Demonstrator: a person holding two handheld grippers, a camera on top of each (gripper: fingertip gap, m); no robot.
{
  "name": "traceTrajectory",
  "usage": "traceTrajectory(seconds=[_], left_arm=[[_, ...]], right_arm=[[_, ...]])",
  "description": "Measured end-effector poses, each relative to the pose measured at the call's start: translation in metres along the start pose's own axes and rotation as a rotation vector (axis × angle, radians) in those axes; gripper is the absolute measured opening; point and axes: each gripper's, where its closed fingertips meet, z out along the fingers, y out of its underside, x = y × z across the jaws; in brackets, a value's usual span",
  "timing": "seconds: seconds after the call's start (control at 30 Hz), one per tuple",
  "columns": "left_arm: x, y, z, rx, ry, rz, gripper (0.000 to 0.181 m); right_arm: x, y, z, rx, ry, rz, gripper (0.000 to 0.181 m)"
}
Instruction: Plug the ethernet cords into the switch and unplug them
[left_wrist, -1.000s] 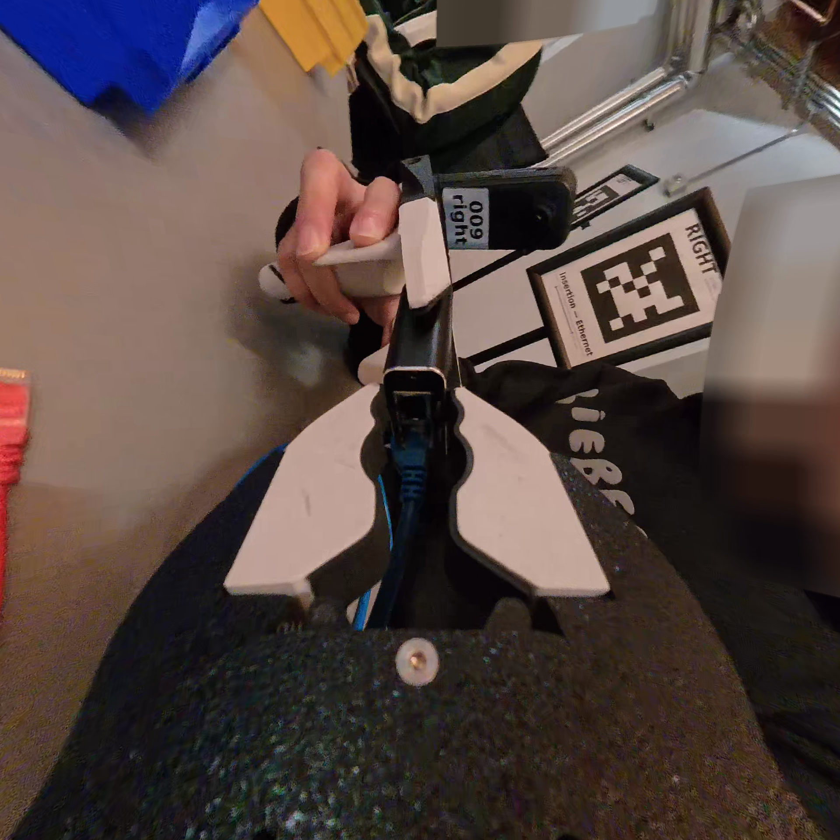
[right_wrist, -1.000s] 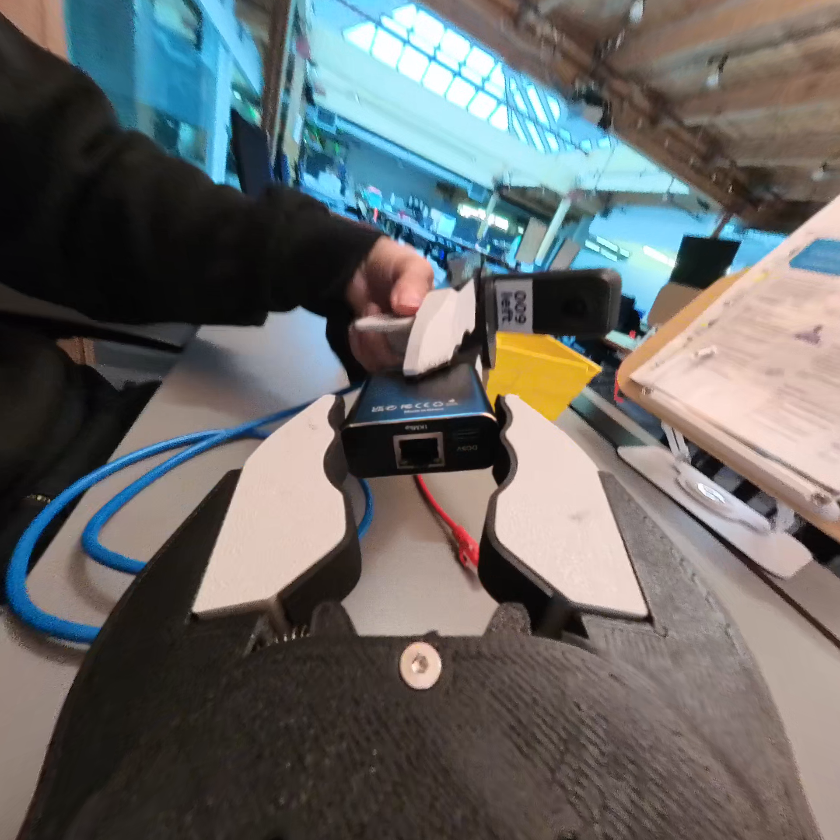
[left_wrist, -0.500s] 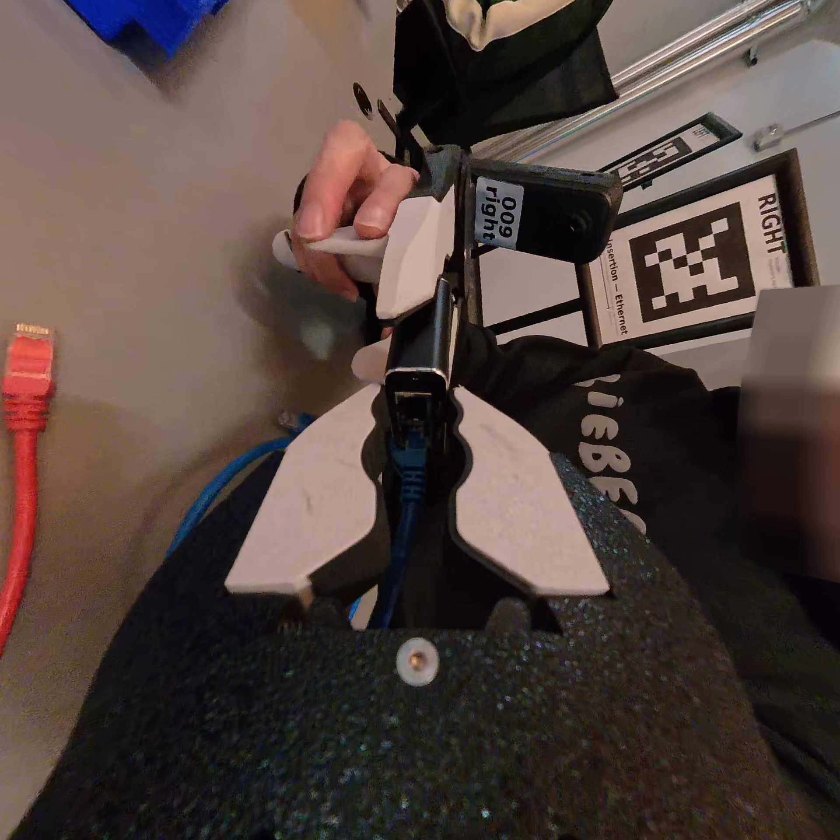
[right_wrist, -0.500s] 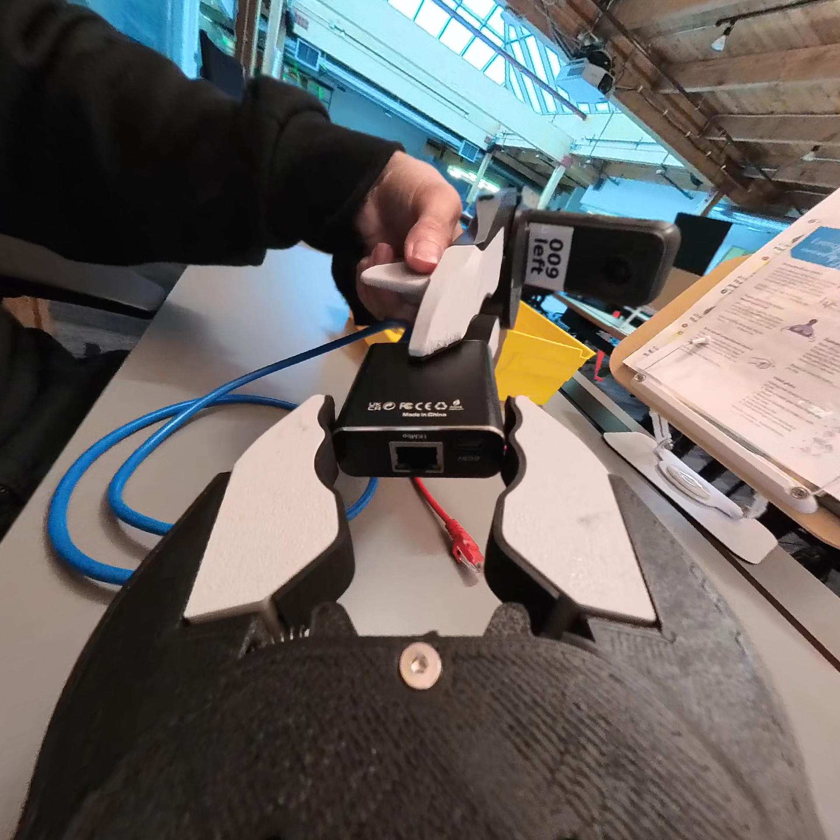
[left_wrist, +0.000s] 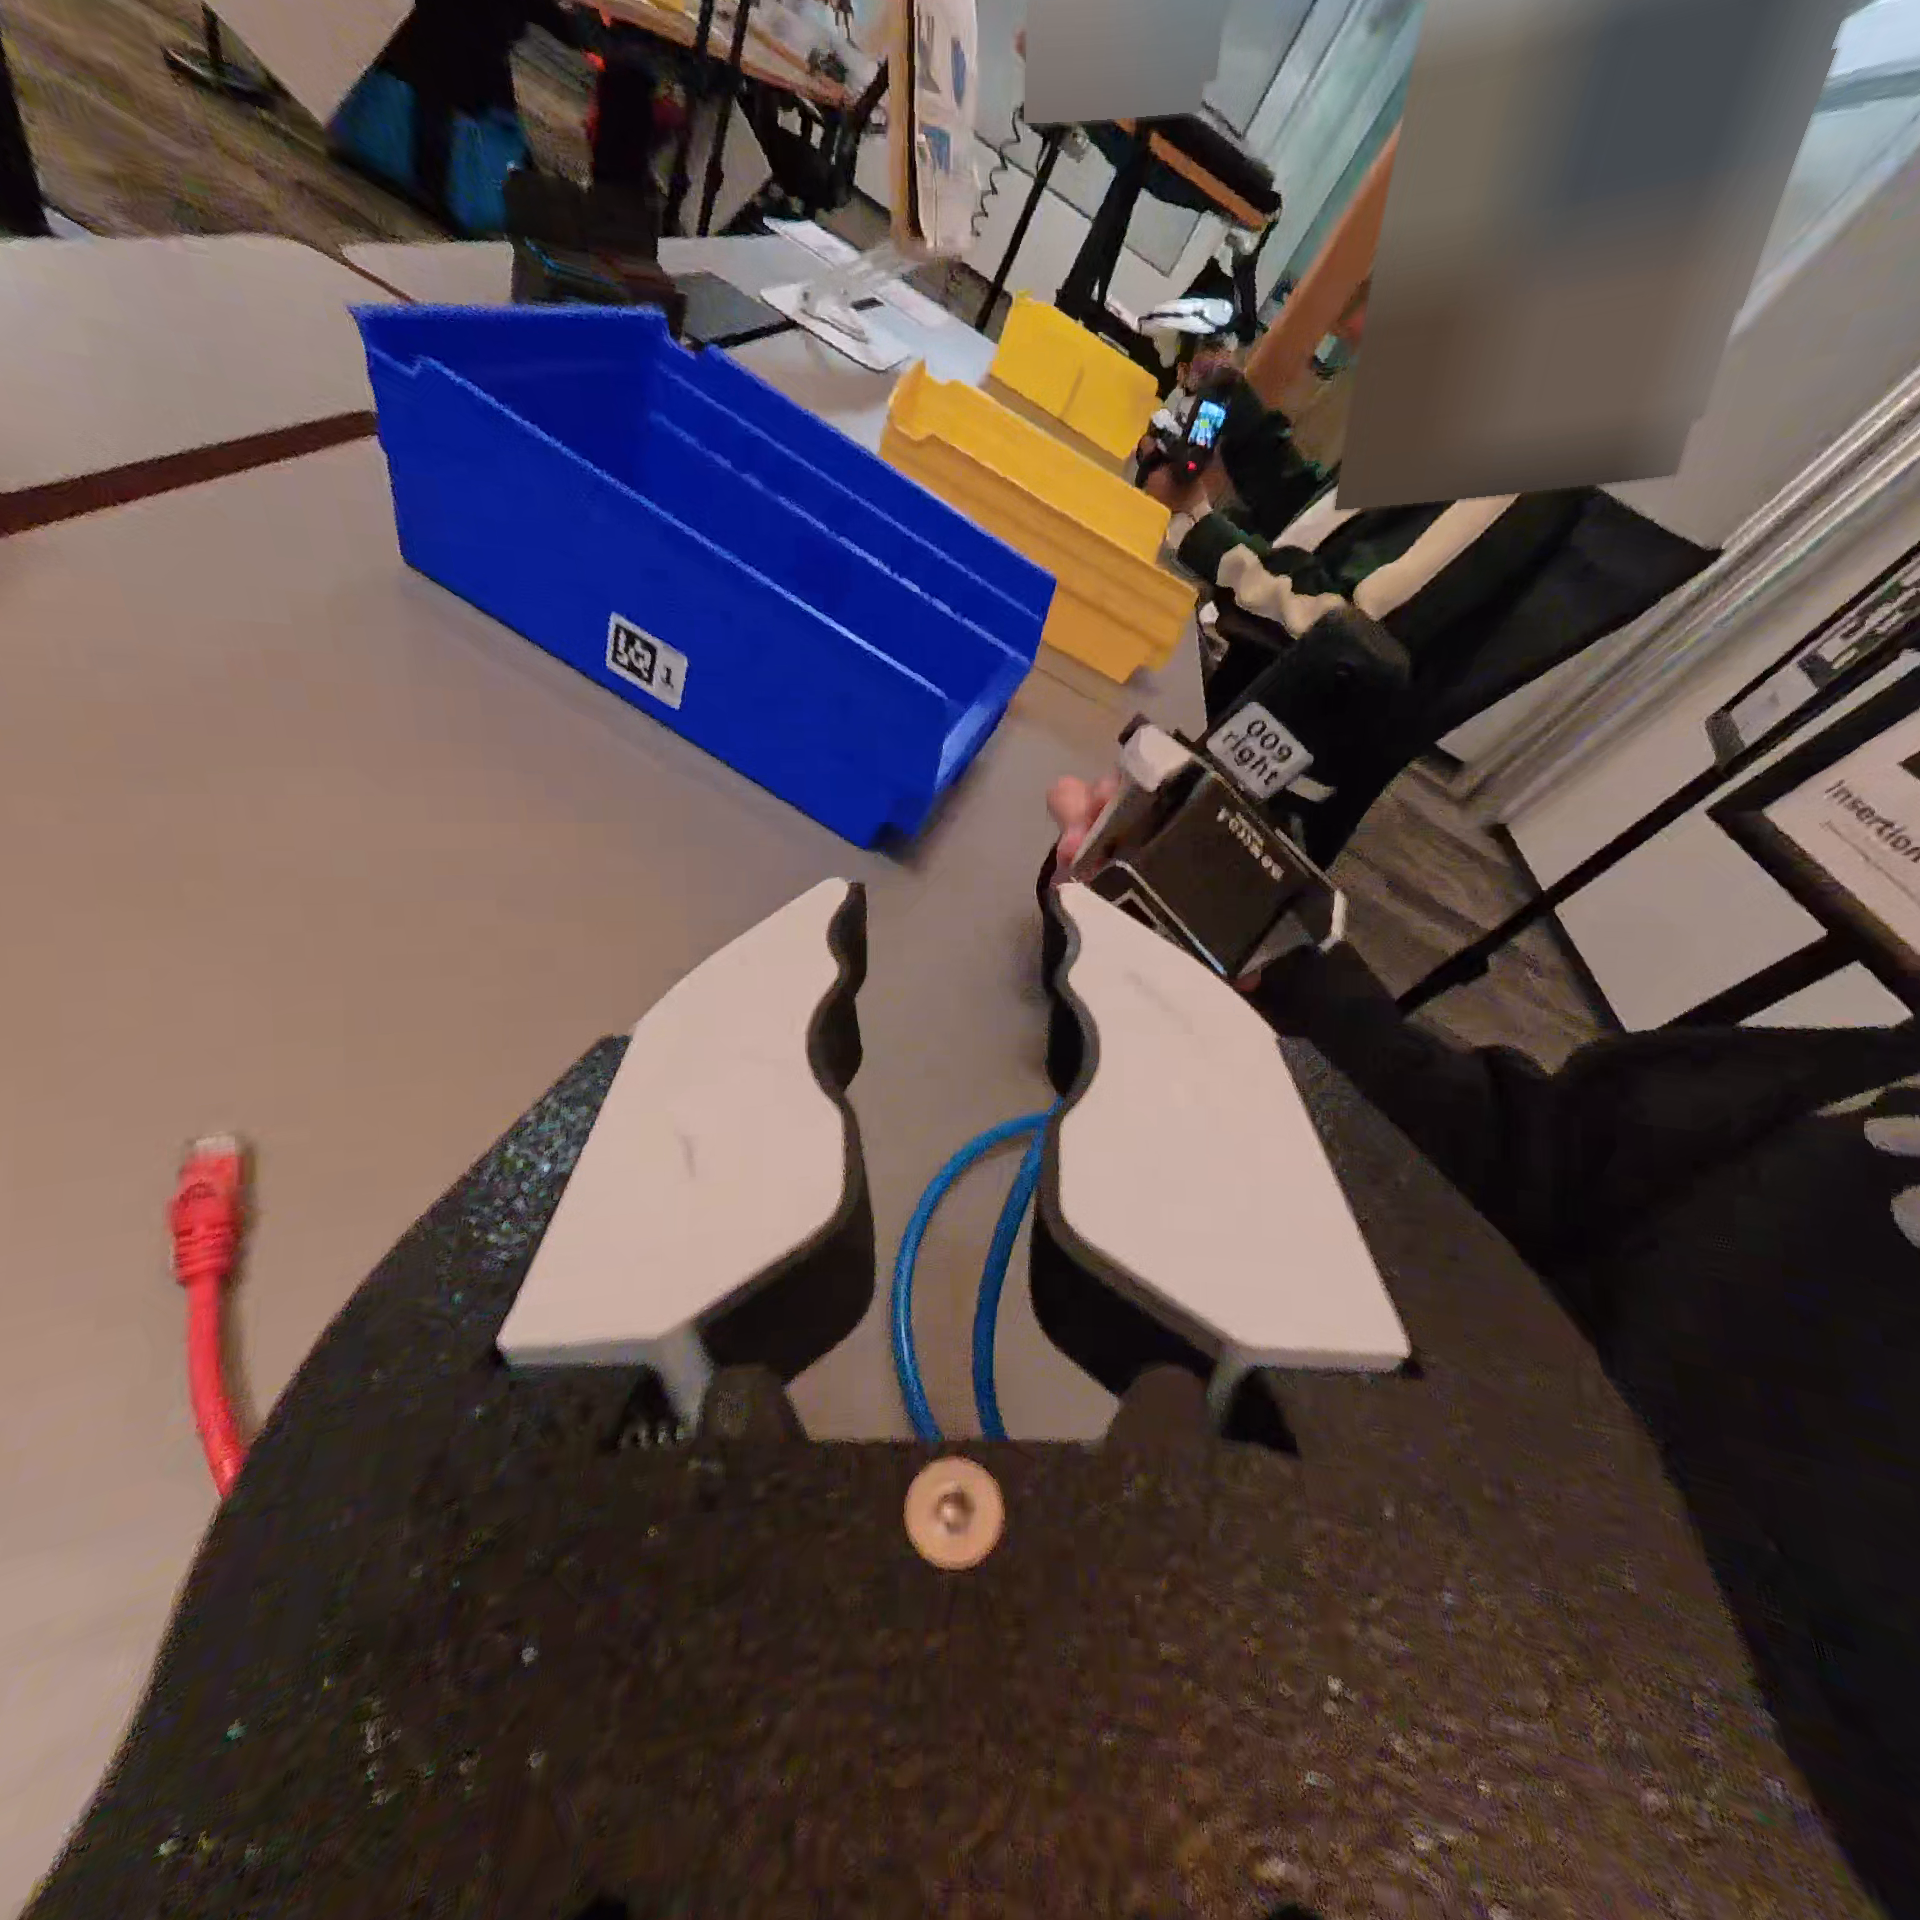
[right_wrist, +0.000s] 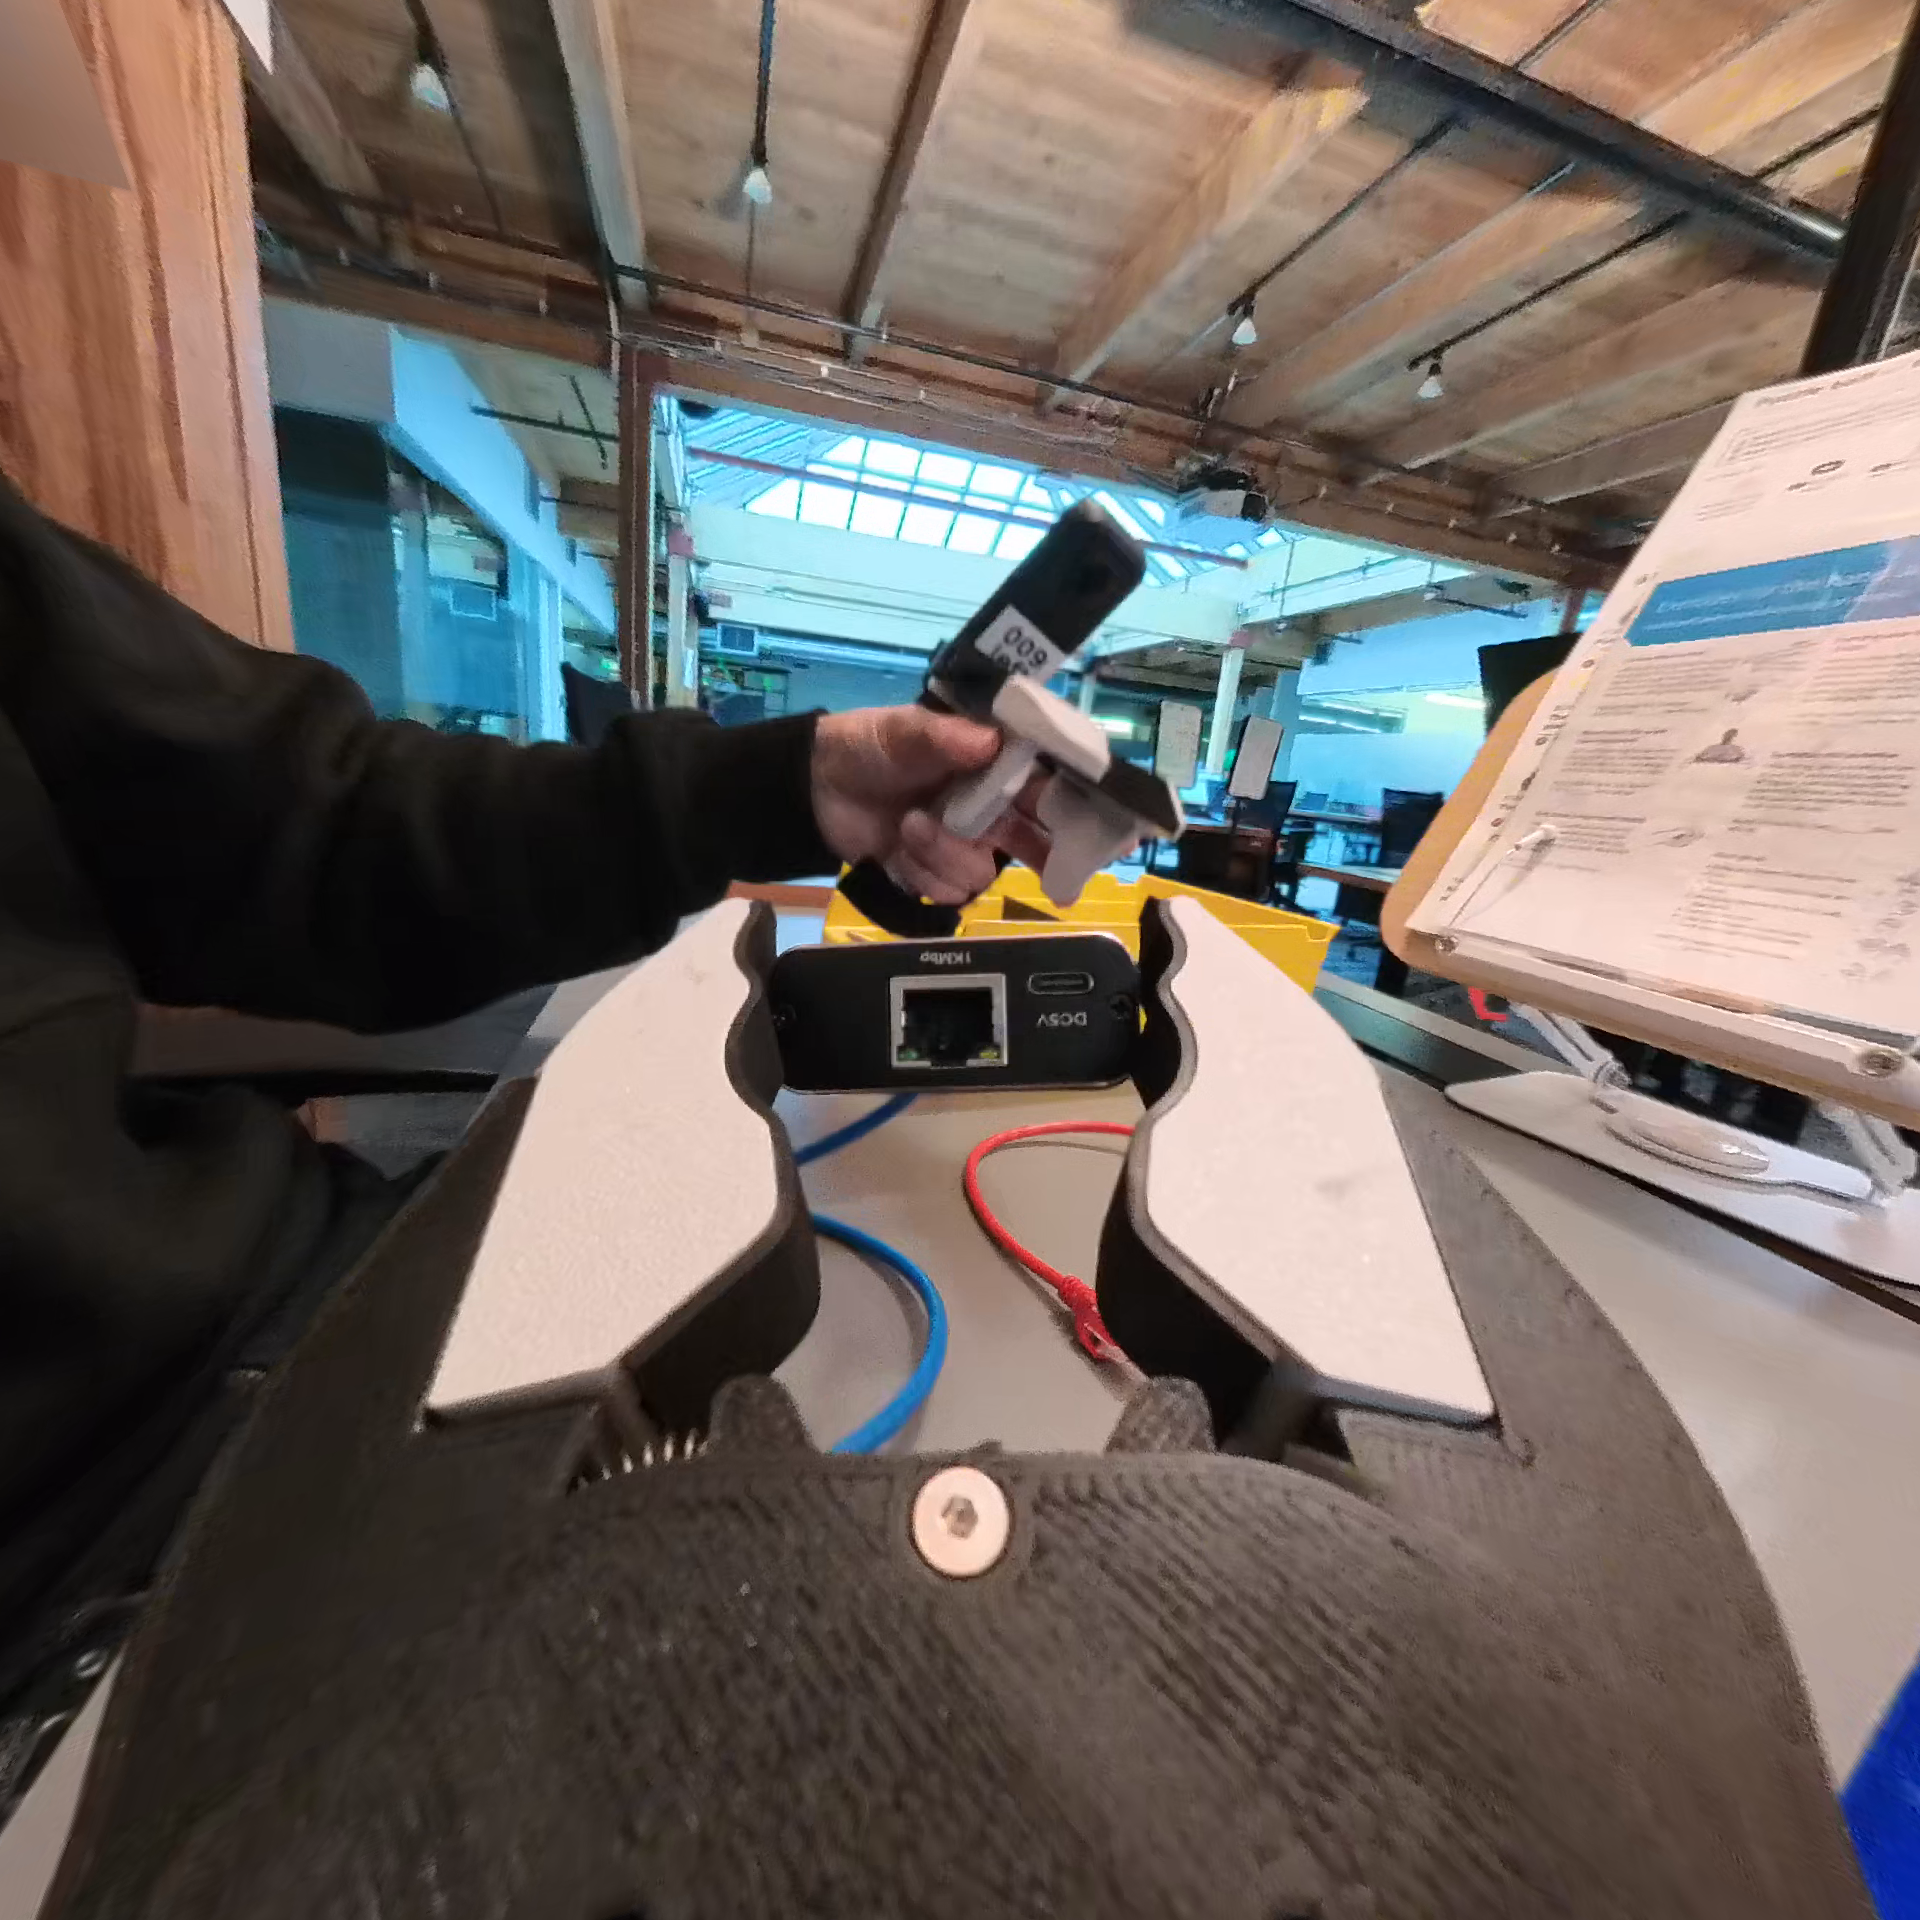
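My right gripper is shut on the black switch and holds it above the table; the port facing my right camera is empty. The switch also shows in the left wrist view, held in the right gripper. My left gripper is open and empty, to the left of the switch; it also shows in the right wrist view, beyond the switch. The blue cord loops on the table under it and runs behind my right finger; its plug is hidden. The red cord lies loose at the left.
A blue bin and yellow bins stand on the grey table beyond my left gripper. A document stand stands at the right in the right wrist view. A framed marker sign stands off the table's right edge.
My left gripper has let go of the blue cord's plug, opened and drawn away from the switch. My right gripper still holds the switch and has tilted it level.
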Motion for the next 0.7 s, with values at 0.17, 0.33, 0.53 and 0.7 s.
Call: traceTrajectory(seconds=[0.17,0.33,0.53,0.7], left_arm=[[0.036,0.056,0.032,-0.204,0.258,-0.093,0.05],[0.068,0.082,0.058,-0.324,0.559,-0.243,0.081],[0.088,0.087,0.054,-0.356,0.877,-0.439,0.029],[0.078,0.093,0.054,-0.469,0.667,-0.451,0.025]], right_arm=[[-0.004,0.0,0.004,0.017,-0.03,0.007,0.068],[-0.024,0.004,0.019,-0.01,-0.129,-0.011,0.067],[-0.037,0.018,0.035,-0.148,-0.161,-0.123,0.067],[-0.029,0.045,0.029,-0.334,-0.117,-0.188,0.067]])
